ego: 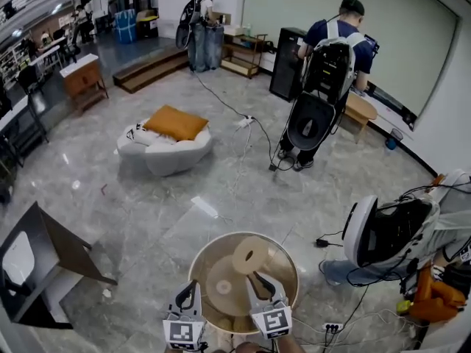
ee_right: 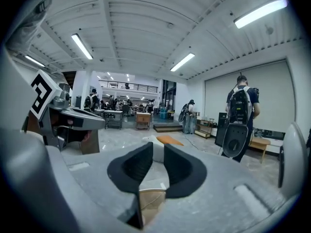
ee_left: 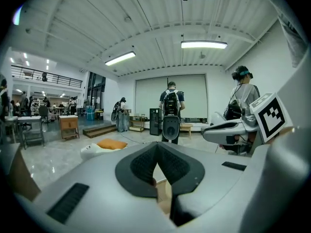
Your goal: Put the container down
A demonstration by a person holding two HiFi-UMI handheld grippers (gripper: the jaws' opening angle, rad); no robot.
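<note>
Container (ego: 202,268) beneath left tongs (ego: 190,288), right tongs (ego: 259,279)

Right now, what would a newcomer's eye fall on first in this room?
Probably the round tan container at the bottom middle of the head view, a pale ring inside it. Then the white floor seat with an orange cushion on top, mid-floor, and the person with a backpack at the back right.

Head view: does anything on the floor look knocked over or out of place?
Yes: the dark table at lower left seems tipped over, with one panel slanting up off the floor. A cable also trails loose across the open floor.
</note>
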